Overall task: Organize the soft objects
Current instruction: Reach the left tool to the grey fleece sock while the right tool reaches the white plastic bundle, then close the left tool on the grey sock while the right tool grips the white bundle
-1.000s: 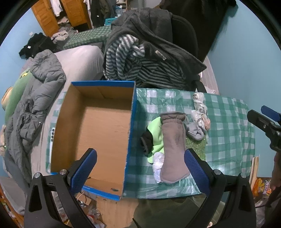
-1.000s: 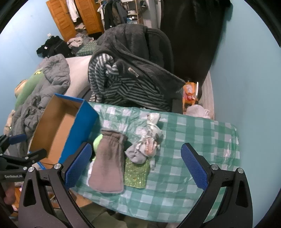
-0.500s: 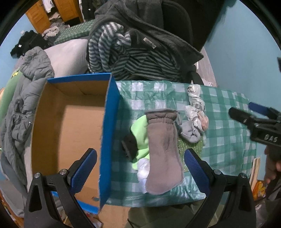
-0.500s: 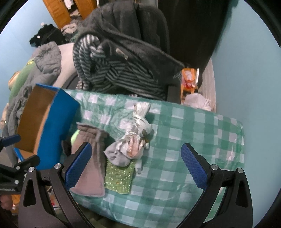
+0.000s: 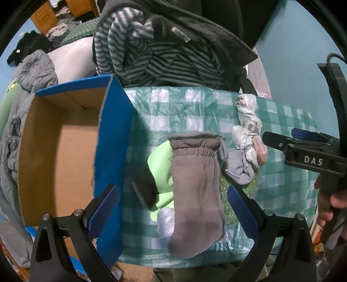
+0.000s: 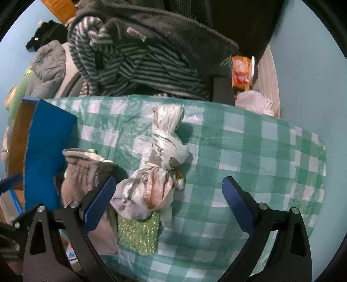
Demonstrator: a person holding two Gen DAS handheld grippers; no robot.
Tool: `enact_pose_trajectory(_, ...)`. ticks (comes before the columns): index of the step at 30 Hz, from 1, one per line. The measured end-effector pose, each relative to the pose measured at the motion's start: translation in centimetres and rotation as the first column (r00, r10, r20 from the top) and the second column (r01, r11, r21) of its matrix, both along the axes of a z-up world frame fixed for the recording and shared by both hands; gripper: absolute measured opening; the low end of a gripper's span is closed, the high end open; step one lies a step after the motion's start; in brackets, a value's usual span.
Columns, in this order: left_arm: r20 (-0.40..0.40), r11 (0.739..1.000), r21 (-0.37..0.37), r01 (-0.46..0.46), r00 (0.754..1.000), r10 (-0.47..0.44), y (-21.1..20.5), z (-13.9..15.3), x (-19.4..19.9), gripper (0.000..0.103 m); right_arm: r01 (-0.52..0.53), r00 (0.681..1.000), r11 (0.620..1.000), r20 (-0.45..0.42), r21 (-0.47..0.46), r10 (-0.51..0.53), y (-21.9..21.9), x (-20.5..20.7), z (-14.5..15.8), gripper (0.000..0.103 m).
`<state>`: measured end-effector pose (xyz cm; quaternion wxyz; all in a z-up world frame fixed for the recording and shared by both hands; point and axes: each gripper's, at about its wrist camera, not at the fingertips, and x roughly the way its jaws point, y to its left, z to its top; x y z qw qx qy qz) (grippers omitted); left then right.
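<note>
both grippers' jaws wide open, empty, left gripper (image 5: 173,208) over grey sock (image 5: 196,195), right gripper (image 6: 168,200) over crumpled bag (image 6: 160,156)

Cluttered bedroom: wooden wardrobe (image 5: 73,9), clothes-heaped chair (image 5: 169,43).

Grey-brown fuzzy sock (image 5: 196,191) lies flat on the checked cloth, cuff away from camera, toe at the near edge, overlapping a lime-green item (image 5: 161,167) and a dark sock (image 5: 144,191), with something white under it, maybe a bag. Beside it: small grey sock (image 5: 238,168), twisted white-patterned bundle (image 6: 161,151), glittery green pouch (image 6: 138,235) partly underneath. Open cardboard box (image 5: 58,151), blue outside, stands just left.
</note>
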<state>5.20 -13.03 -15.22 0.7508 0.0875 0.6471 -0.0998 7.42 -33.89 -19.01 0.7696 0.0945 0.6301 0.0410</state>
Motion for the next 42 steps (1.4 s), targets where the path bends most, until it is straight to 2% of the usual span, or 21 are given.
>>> enact_pose_trajectory(11, -0.062, 1.0, 0.015, 0.0, 0.998, 0.001, -1.1, -3.8, 0.3, 0.101, -0.027, 0.998, 0.999, -0.059, -0.027, 0.025, 0.8, 1.7, -3.7, 0.095)
enact_pose_trajectory(15, -0.081, 0.999, 0.042, 0.007, 0.997, -0.003, -1.3, -4.9, 0.5, 0.101, -0.036, 0.996, 0.998, -0.087, -0.045, 0.032, 1.2, 1.9, -5.0, 0.087)
enact_pose_trajectory(19, -0.101, 0.999, 0.037, -0.008, 0.995, 0.012, -1.2, -5.8, 0.6, 0.099, -0.041, 0.995, 0.998, -0.095, -0.039, 0.037, 1.6, 1.9, -5.5, 0.078)
enact_pose_trajectory(20, -0.104, 0.999, 0.033, -0.011, 0.994, 0.015, -1.1, -5.9, 0.6, 0.097, -0.045, 0.995, 0.998, -0.092, -0.04, 0.041, 1.7, 1.8, -5.6, 0.074)
enact_pose_trajectory(21, -0.11, 0.999, 0.034, -0.015, 0.994, 0.019, -1.0, -6.2, 0.6, 0.09, -0.05, 0.995, 0.998, -0.09, -0.04, 0.046, 1.7, 1.7, -5.6, 0.072)
enact_pose_trajectory(23, -0.132, 0.999, 0.043, -0.026, 0.991, 0.032, -0.8, -6.8, 0.7, 0.075, -0.067, 0.994, 0.997, -0.091, -0.028, 0.064, 1.9, 1.6, -5.6, 0.06)
enact_pose_trajectory(25, -0.16, 0.998, 0.028, -0.051, 0.986, 0.055, -0.5, -7.2, 0.8, 0.053, -0.078, 0.992, 0.997, -0.097, -0.007, 0.077, 2.0, 1.7, -5.7, 0.05)
enact_pose_trajectory(30, -0.171, 0.993, -0.056, -0.101, 0.981, 0.091, 0.1, -7.1, 0.5, 0.03, -0.063, 0.995, 0.998, -0.083, -0.004, 0.063, 1.7, 1.4, -5.2, 0.028)
enact_pose_trajectory(37, -0.149, 0.996, -0.08, -0.042, 0.988, 0.03, -0.7, -6.6, -0.5, 0.017, -0.061, 0.997, 0.998, -0.042, 0.012, 0.062, 1.3, 0.5, -3.9, 0.022)
enact_pose_trajectory(42, -0.119, 0.996, -0.086, -0.012, 0.993, 0.001, -0.7, -5.5, -1.3, 0.015, -0.071, 0.997, 0.997, -0.022, 0.026, 0.071, 1.2, -0.5, -2.7, 0.02)
